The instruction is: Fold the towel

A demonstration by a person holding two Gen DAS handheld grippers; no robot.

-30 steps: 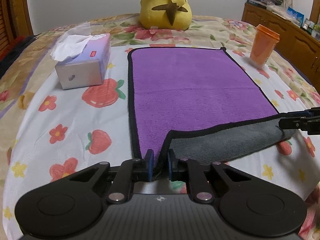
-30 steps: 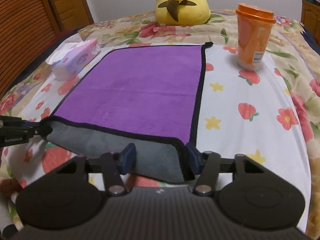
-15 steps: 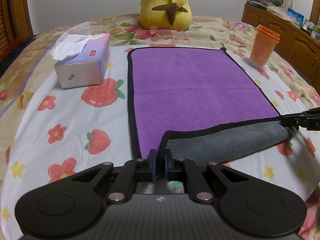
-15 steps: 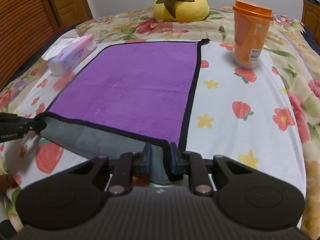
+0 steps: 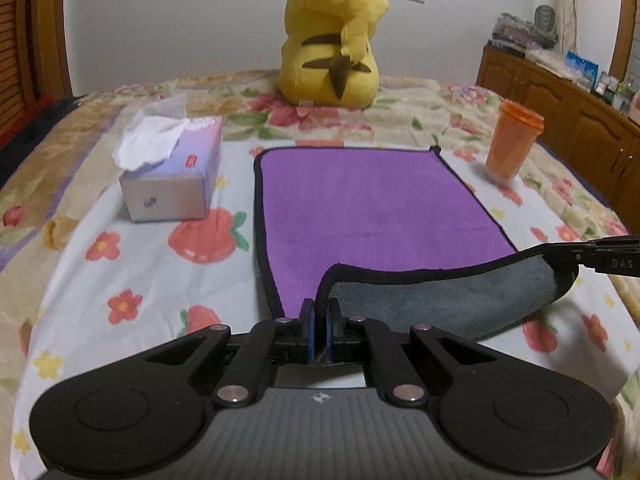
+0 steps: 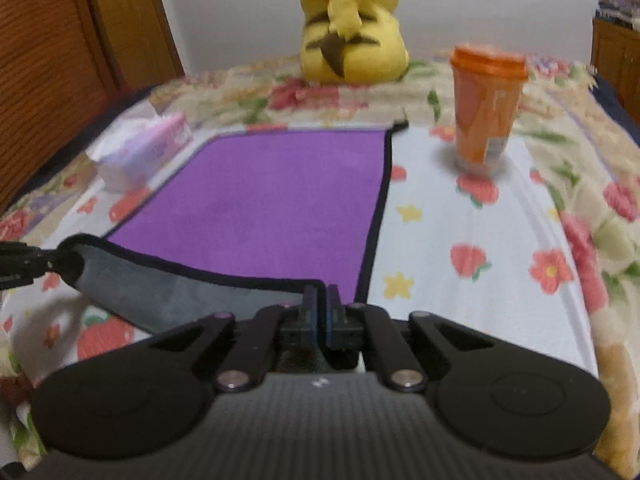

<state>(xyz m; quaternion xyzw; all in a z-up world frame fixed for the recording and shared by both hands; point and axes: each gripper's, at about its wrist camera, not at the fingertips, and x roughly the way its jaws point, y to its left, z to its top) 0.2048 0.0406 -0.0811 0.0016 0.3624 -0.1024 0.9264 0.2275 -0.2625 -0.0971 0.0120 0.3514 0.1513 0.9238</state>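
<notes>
A purple towel point(image 5: 360, 200) with a black hem and grey underside lies flat on the bed; it also shows in the right wrist view point(image 6: 272, 200). My left gripper point(image 5: 319, 312) is shut on the towel's near left corner. My right gripper point(image 6: 321, 300) is shut on the near right corner. The near edge is lifted off the bed and turned over, showing the grey underside point(image 5: 440, 304) between the two grippers. The right gripper shows at the right edge of the left wrist view point(image 5: 608, 258); the left gripper shows at the left edge of the right wrist view point(image 6: 20, 264).
A tissue box point(image 5: 172, 176) stands left of the towel. An orange lidded cup point(image 5: 514, 140) stands to its right, also in the right wrist view point(image 6: 486, 108). A yellow plush toy point(image 5: 332, 48) sits behind the towel. Wooden cabinets point(image 5: 560, 112) line the right wall.
The right gripper has closed on the near right corner. Both grippers have risen, lifting the towel's near edge and carrying it a little forward.
</notes>
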